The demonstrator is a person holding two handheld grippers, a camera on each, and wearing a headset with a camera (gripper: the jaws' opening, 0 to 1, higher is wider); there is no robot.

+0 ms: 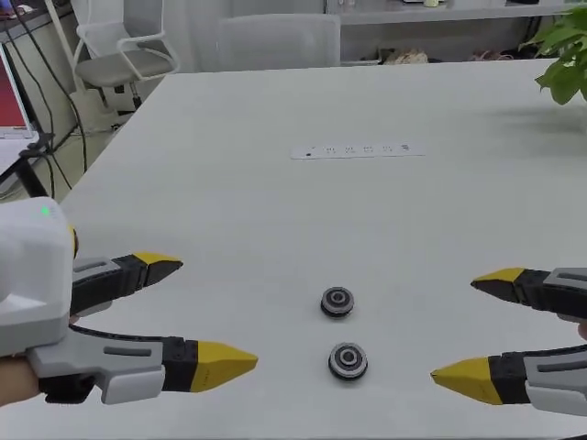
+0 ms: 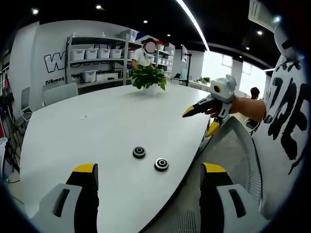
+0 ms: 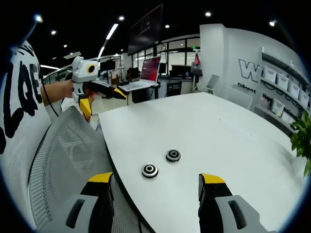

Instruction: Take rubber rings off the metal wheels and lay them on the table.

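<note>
Head view: left gripper (image 1: pixel 213 313) and right gripper (image 1: pixel 456 328) both spread wide, holding nothing. Near wheel (image 1: pixel 348 361) and far wheel (image 1: pixel 337 302) sit on the table (image 1: pixel 275 202) between them. Left gripper view: jaws wide apart, wheels just ahead. Right gripper view: same deal.

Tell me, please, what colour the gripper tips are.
Yellow, on left gripper and right gripper alike; clearest in the head view.
</note>
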